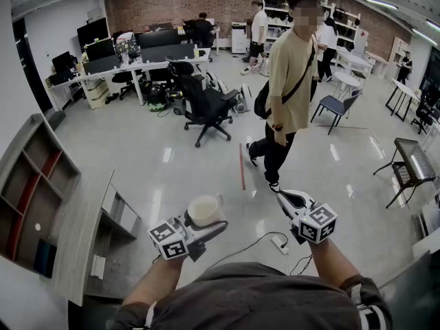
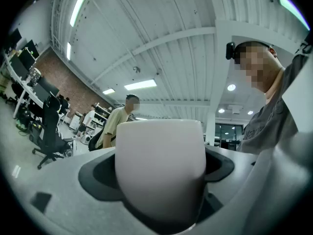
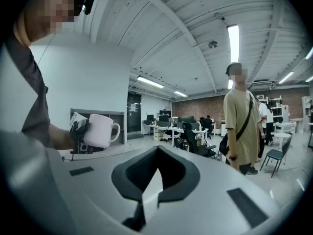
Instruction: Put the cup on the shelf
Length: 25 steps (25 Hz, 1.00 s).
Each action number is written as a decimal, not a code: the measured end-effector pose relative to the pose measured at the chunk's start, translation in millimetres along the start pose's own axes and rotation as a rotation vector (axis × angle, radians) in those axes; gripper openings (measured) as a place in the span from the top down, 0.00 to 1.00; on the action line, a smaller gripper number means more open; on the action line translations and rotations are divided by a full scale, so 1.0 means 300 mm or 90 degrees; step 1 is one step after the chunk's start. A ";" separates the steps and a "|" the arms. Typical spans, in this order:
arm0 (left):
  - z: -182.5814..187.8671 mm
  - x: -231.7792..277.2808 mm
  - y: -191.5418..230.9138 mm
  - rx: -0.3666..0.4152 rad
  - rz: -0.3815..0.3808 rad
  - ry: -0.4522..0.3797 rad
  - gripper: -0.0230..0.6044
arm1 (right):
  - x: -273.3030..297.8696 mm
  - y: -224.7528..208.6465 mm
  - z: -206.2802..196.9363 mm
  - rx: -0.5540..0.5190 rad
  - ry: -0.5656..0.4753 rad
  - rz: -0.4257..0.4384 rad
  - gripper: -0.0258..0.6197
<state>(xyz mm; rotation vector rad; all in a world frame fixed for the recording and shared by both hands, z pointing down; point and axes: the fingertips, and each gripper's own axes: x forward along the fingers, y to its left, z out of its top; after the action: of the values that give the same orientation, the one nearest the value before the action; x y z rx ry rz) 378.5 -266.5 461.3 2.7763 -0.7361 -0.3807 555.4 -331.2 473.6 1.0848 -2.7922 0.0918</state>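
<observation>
My left gripper (image 1: 206, 224) clasps the cup (image 1: 205, 210); right gripper (image 1: 289, 199) closed, empty. Shelf (image 1: 38, 177) not yet reached.

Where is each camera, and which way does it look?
Head view: on the person's head, looking down at the floor; both arms, the left gripper holding the cup, and the right gripper show.
Left gripper view: on the left gripper, looking along its fingers at the cup and ceiling; the person's shirt shows.
Right gripper view: on the right gripper, facing the desks; the left arm shows.
All three show the cup.
</observation>
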 end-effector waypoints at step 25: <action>-0.067 0.056 -0.127 -0.029 0.057 0.022 0.28 | -0.069 -0.043 -0.075 0.009 -0.015 0.066 0.97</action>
<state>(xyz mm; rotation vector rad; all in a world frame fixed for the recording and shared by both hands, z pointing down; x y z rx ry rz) 415.9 -239.6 465.6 2.6899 -0.8303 -0.3269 581.8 -324.5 492.6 0.9507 -2.8717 0.1118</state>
